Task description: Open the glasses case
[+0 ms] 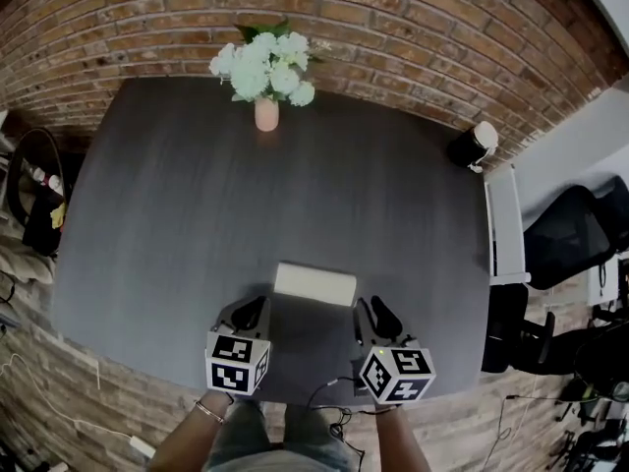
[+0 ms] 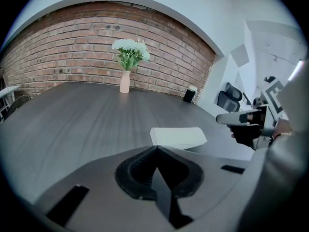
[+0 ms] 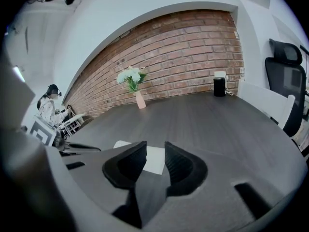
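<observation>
Currently, the pale glasses case (image 1: pixel 314 283) lies flat near the front edge of the dark wood-grain table (image 1: pixel 177 214), its long side across the head view, and it looks closed. Both grippers hang just in front of it, on the person's side, one toward each end, and neither touches it.

The left gripper (image 1: pixel 250 314) has its jaws brought together: in the left gripper view the black pads meet at a point with nothing between them, and the case (image 2: pixel 177 137) sits beyond the tips, slightly to the right. The right gripper (image 1: pixel 379 316) has its jaws parted with a clear gap. In the right gripper view part of the case (image 3: pixel 155 161) shows through that gap, farther along the table, and the pads press on nothing. A marker cube (image 1: pixel 237 362) rides on the left tool and another on the right.

At the far edge of the table a pink vase (image 1: pixel 266 114) stands upright with white flowers (image 1: pixel 263 67), close to the brick wall (image 1: pixel 413 28). A small black cylinder with a white top (image 1: pixel 474 146) stands at the table's far right corner. A black office chair (image 1: pixel 570 226) is off to the right.
</observation>
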